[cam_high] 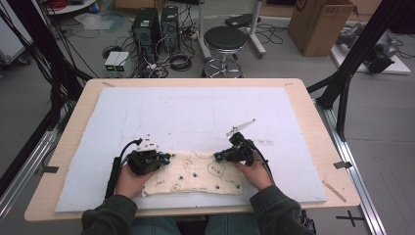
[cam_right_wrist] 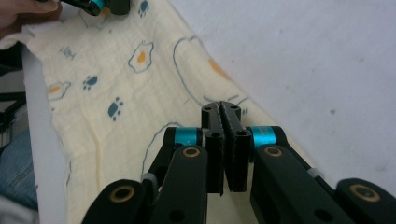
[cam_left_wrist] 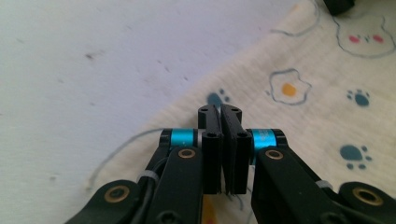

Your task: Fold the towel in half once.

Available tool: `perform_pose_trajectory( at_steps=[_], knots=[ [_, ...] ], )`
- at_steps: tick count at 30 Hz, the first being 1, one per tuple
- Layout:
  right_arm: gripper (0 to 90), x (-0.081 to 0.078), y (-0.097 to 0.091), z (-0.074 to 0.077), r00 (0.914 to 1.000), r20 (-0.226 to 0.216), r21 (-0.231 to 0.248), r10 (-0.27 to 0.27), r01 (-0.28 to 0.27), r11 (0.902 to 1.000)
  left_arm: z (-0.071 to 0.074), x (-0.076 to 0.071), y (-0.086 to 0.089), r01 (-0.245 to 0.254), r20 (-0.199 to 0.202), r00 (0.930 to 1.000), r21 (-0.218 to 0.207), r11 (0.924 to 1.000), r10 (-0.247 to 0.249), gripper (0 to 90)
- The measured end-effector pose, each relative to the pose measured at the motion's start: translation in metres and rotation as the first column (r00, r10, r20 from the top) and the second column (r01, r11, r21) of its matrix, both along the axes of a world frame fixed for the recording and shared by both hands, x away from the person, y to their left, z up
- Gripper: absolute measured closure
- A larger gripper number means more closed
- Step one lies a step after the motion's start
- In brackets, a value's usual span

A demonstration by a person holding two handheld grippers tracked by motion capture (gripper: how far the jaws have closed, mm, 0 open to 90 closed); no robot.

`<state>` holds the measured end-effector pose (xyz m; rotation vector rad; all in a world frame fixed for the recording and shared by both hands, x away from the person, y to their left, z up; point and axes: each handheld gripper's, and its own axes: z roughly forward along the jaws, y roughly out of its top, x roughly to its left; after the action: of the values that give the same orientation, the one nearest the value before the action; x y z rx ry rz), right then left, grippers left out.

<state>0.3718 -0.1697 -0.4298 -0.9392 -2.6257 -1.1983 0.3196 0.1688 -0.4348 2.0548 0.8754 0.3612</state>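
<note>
Presently, we find the printed cloth (cam_high: 195, 175) lying folded at the six o'clock edge of the foam mat (cam_high: 205, 112). Both the left gripper (cam_high: 164, 157) and right gripper (cam_high: 219, 156) are closed at its far edge; whether either pinches fabric, we cannot tell. We judge it light, limp, best taken by corners.

- The left gripper (cam_high: 166, 157) sat low in the left hand (cam_high: 128, 179), and its jaws were pressed together.
- The right gripper (cam_high: 219, 156) sat low in the right hand (cam_high: 254, 172), jaws pressed together too.
- The two grippers pointed toward each other.
</note>
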Motion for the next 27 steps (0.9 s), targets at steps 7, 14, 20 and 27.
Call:
perform_pose_trajectory(
  at_steps=[7,14,20,27],
  knots=[
    [88.7,0.006,-0.007,-0.003,0.9988,0.000,-0.036,-0.048,0.048,0.9982,-0.007,0.007,0.012,-0.063,-0.066,0.9957,0.027,0.9976,0.065,87.9],
    [88.9,0.009,-0.029,-0.009,0.9943,-0.029,-0.027,-0.103,0.102,0.9944,-0.008,0.006,0.016,-0.063,-0.057,0.9963,0.026,0.9977,0.065,87.9],
    [88.9,0.009,-0.056,-0.011,0.9864,-0.052,-0.004,-0.156,0.156,0.9878,-0.009,0.006,0.018,-0.064,-0.059,0.9961,0.016,0.9978,0.065,87.9],
    [88.3,0.000,-0.054,-0.005,0.9921,-0.011,0.031,-0.125,0.125,0.9917,-0.004,0.001,0.018,-0.066,0.008,0.9978,0.030,0.9974,0.066,86.7]
  ],
)
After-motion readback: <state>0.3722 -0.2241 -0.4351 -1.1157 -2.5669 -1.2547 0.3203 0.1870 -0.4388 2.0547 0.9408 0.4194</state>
